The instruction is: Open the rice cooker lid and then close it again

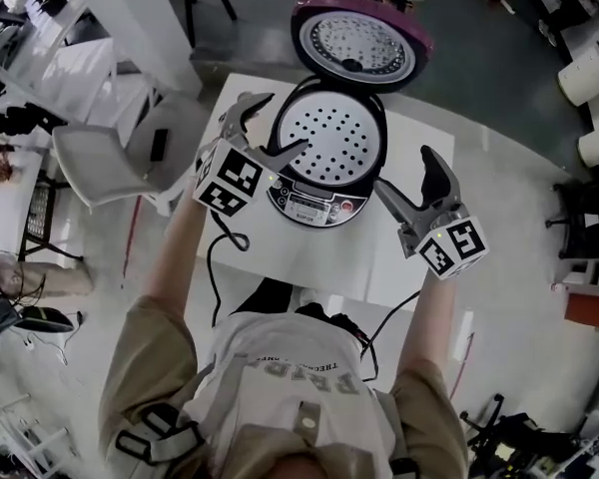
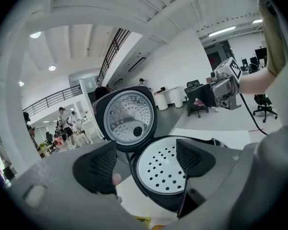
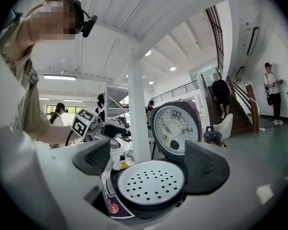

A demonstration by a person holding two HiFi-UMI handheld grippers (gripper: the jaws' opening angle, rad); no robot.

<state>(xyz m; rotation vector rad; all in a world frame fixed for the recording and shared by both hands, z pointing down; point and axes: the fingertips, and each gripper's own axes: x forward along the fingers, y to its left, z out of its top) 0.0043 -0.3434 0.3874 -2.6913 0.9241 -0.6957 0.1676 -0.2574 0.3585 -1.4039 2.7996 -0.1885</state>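
round rice cooker [image 1: 314,206] at table's [image 1: 309,257] far edge, glossy lid [image 1: 359,43] up, panel print too small to read; left gripper [image 1: 277,123] & right gripper [image 1: 407,173] both gaped, empty.

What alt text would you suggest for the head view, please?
A rice cooker stands on a white table, lid open, showing a perforated tray. The left gripper hovers at its left rim, the right gripper to its right, both open and empty.

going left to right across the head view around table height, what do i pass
white chair → left gripper → rice cooker, its lid standing open → right gripper
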